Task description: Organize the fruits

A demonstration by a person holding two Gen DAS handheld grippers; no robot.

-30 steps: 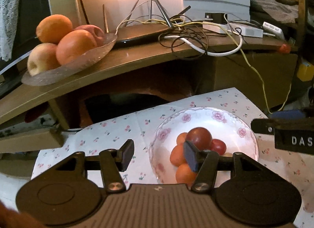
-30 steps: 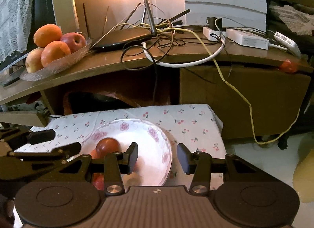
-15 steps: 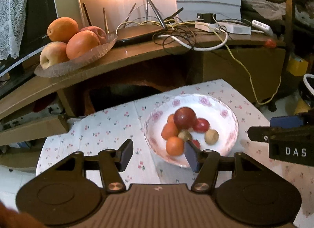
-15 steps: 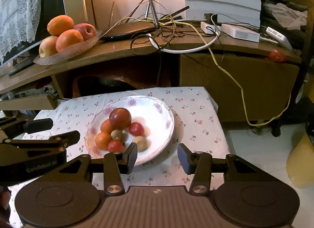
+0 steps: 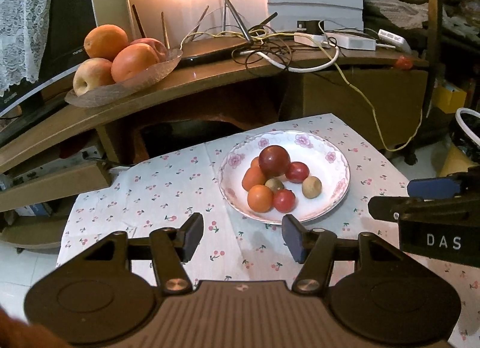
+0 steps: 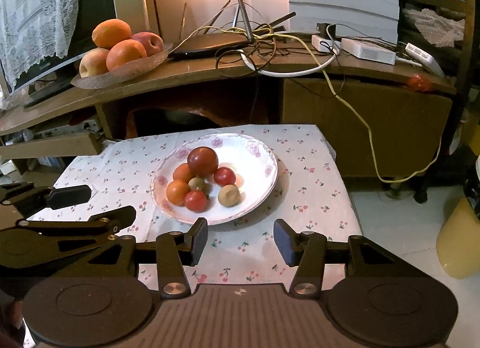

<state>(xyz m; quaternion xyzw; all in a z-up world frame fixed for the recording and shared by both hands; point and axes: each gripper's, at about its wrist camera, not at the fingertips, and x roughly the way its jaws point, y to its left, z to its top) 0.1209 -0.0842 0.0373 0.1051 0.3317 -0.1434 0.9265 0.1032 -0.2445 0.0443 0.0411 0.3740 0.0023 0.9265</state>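
A white flowered plate sits on a cherry-print cloth and holds several small fruits: a dark red plum on top, orange fruits, red tomatoes and brownish kiwis. My left gripper hangs open over the cloth, short of the plate's near rim, with nothing between its fingers. My right gripper is also short of the plate, its jaws opening and empty. Each gripper shows at the edge of the other's view.
A glass dish with oranges and apples stands on the wooden desk behind. A router, tangled cables and white power strips lie there too. A small red fruit rests at the desk's right edge. A yellow container stands on the floor at right.
Both grippers have pulled back from the plate, which now lies farther off and fully in view. The right gripper's fingers have spread a little wider.
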